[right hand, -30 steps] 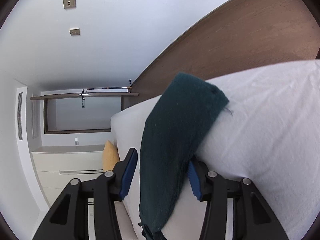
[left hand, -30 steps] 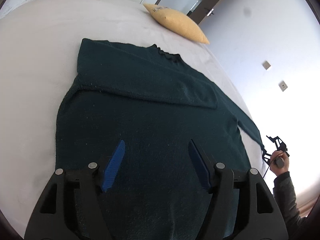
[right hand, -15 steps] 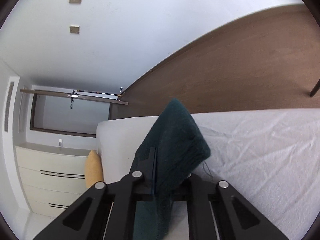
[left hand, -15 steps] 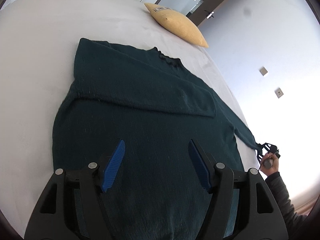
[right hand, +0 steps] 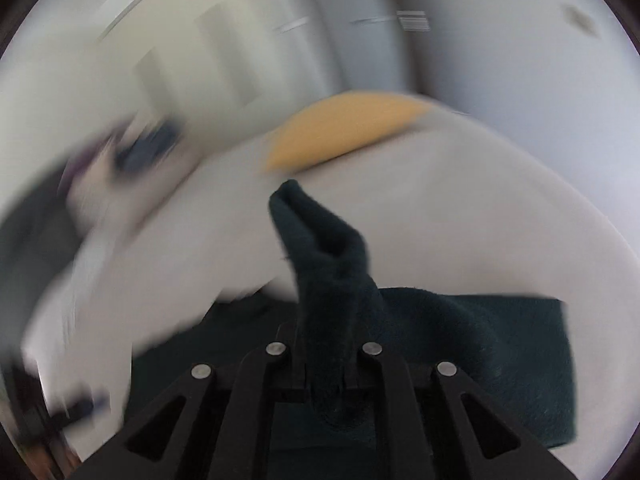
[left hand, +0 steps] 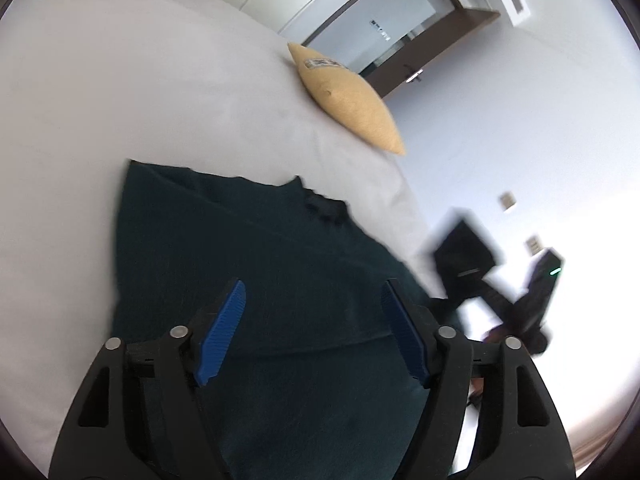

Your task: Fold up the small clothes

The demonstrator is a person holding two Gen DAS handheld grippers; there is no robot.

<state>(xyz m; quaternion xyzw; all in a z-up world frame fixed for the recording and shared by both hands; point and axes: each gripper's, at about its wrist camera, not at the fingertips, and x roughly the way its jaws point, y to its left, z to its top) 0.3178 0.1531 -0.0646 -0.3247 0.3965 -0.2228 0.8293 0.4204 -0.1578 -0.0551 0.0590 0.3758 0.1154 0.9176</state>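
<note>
A dark green sweater (left hand: 248,280) lies flat on the white bed (left hand: 120,100), one sleeve folded across its chest. My left gripper (left hand: 313,286) hovers over the sweater body. Its blue pads (left hand: 224,328) are apart and the jaws are opening, with nothing pinched between them. In the right wrist view, my right gripper (right hand: 326,360) is shut on the other sleeve (right hand: 320,248), whose cuff sticks up beyond the jaws. The sweater body (right hand: 500,340) lies beneath. This view is motion-blurred. The right tool appears as a blurred black shape (left hand: 520,304) at the sweater's right edge.
A yellow pillow (left hand: 348,100) rests near the bed's far corner and shows again as the yellow pillow (right hand: 348,128) beyond the lifted sleeve. White drawers and a dark door frame (left hand: 440,40) stand behind it. The bed edge runs down the right side.
The right gripper shut on the sleeve cuff at the bed's edge and swung it in over the sweater. The left gripper moved forward along the sweater toward its collar.
</note>
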